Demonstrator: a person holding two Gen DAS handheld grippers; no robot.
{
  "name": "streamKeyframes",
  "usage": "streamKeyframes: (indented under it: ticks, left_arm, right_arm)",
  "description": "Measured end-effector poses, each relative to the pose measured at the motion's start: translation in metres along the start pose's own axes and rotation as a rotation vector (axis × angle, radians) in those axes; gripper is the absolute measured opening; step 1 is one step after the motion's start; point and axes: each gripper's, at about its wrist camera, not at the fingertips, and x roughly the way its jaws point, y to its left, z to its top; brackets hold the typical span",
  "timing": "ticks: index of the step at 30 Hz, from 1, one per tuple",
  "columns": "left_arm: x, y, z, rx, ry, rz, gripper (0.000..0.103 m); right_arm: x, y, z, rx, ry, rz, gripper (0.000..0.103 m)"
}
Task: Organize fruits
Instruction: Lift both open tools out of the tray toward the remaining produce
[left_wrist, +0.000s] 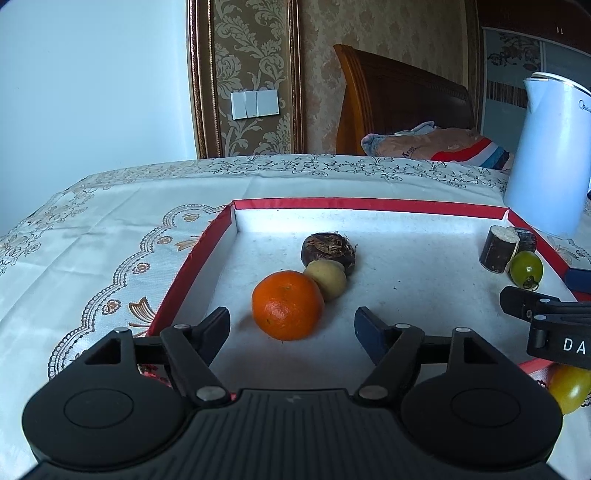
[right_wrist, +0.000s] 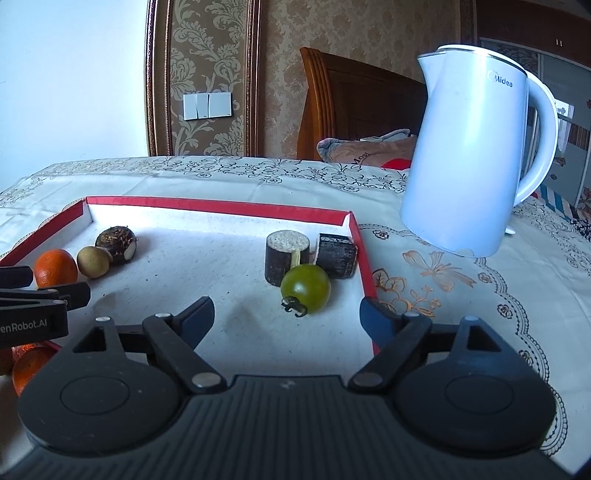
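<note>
A red-rimmed tray (left_wrist: 192, 254) with a white floor holds the fruit. In the left wrist view an orange (left_wrist: 287, 305) lies just ahead of my open, empty left gripper (left_wrist: 291, 325), touching a small yellow fruit (left_wrist: 327, 278) and a dark brown water chestnut (left_wrist: 328, 251) behind it. In the right wrist view a green tomato (right_wrist: 306, 288) lies just ahead of my open, empty right gripper (right_wrist: 286, 314), beside two dark sugarcane pieces (right_wrist: 287, 260). The right gripper shows at the right edge of the left wrist view (left_wrist: 532, 291).
A white electric kettle (right_wrist: 472, 155) stands on the tablecloth right of the tray (right_wrist: 364, 266). A yellow tomato (left_wrist: 569, 387) lies outside the tray's near right side. More orange fruit (right_wrist: 29, 365) lies at the lower left, outside the tray. A bed is behind the table.
</note>
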Motion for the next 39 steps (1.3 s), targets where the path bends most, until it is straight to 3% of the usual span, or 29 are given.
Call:
streamKeyframes:
  ticks: [33,39]
  left_arm:
    - [-0.036,0.006,-0.014,-0.001,-0.054,-0.034,0.075]
    - [-0.063,0.009,-0.025,-0.004,-0.108,-0.074,0.083]
  right_arm:
    - [-0.029,0.005,-0.012,-0.021,-0.030,0.025,0.098]
    - [-0.046,-0.001,-0.018,0.006,-0.055,0.008,0.103]
